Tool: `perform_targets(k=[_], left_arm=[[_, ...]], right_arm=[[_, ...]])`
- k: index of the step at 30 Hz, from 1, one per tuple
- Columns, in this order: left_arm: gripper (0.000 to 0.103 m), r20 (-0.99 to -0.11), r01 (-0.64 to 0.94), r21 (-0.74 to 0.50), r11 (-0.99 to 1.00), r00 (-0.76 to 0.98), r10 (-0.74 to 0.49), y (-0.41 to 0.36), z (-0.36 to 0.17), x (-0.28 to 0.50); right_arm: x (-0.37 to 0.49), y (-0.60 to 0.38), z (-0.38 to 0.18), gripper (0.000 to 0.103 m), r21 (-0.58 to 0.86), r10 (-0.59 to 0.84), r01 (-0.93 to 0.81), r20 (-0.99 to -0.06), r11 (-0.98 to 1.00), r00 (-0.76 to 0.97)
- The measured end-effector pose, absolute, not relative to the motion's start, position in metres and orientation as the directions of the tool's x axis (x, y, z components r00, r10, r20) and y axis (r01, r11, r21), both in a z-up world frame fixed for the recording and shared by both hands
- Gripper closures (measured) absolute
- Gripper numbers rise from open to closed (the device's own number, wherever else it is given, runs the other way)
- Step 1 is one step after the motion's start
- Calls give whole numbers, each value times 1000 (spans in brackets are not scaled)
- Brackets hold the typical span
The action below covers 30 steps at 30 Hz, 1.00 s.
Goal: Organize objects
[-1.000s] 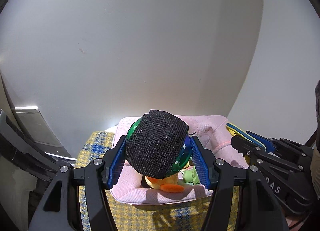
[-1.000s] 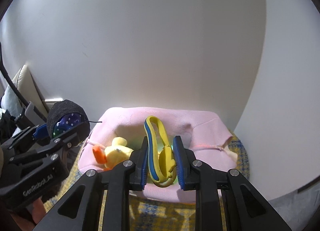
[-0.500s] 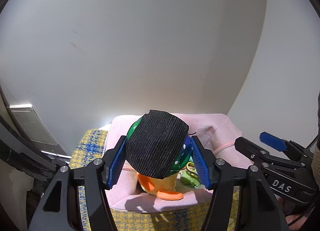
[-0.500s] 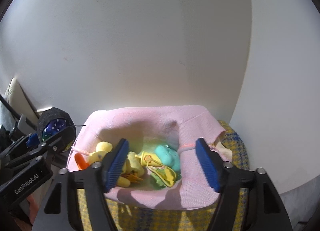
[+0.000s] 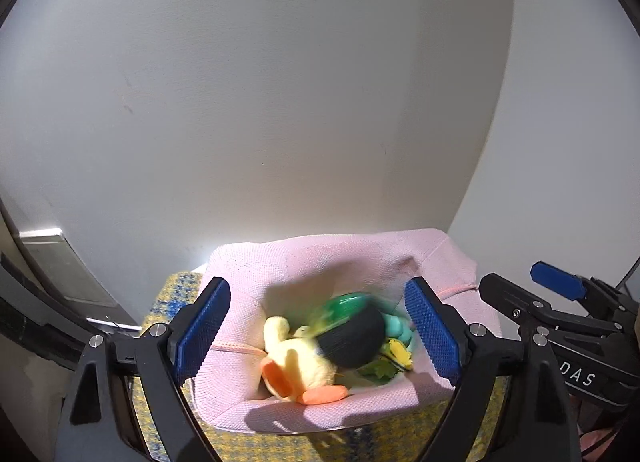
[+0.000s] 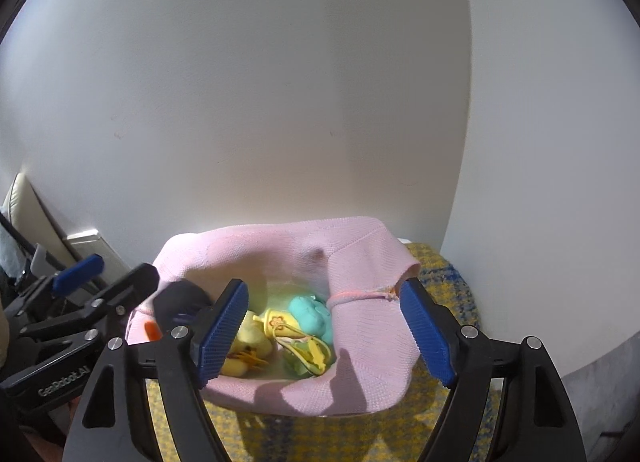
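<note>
Where the pink fabric basket (image 5: 280,262) stands on a yellow-and-blue plaid cloth (image 6: 460,282), a plain white wall (image 5: 280,102) rises close behind it, and a grey panel (image 5: 60,262) leans at the left; nothing stands between the claws and the basket's open top. The left claw (image 5: 316,332) is spread wide and grasps nothing; the dark ball with a green side (image 5: 352,336), blurred, lies inside the basket upon the yellow duck plush (image 5: 300,362), between the blue pads (image 5: 202,326). Half a second ago this ball was clenched in the left claw above the basket, so it has been let go since then; the right claw (image 6: 328,336) was already spread at that time and remains so, released, hovering over the basket's near rim. In the right wrist view the left claw shows at the basket's left side. Counted in the basket: one dark ball, one duck plush with orange beak and feet, one teal soft toy (image 6: 310,316), one yellow strap-like toy (image 6: 296,336), one green piece (image 5: 378,370) which is too hidden to name; two claws; one basket.
</note>
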<state>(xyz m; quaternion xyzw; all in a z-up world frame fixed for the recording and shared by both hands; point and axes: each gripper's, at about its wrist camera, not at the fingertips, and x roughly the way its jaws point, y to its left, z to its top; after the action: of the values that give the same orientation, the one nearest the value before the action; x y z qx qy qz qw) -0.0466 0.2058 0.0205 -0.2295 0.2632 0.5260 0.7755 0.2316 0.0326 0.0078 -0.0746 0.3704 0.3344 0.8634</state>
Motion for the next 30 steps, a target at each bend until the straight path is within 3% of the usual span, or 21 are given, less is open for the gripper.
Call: perform_targets(k=[23,30], left_arm=[[13,-659,-952,-88,294,277,699,172,32,-69],[9,-680,-959,-121,258,269,682,150,31,-87]], right_arm=[[196,32,11,24,84,510,-654,-701,752,497],[176,19,13,19,73,507,-655,-700,752,503]])
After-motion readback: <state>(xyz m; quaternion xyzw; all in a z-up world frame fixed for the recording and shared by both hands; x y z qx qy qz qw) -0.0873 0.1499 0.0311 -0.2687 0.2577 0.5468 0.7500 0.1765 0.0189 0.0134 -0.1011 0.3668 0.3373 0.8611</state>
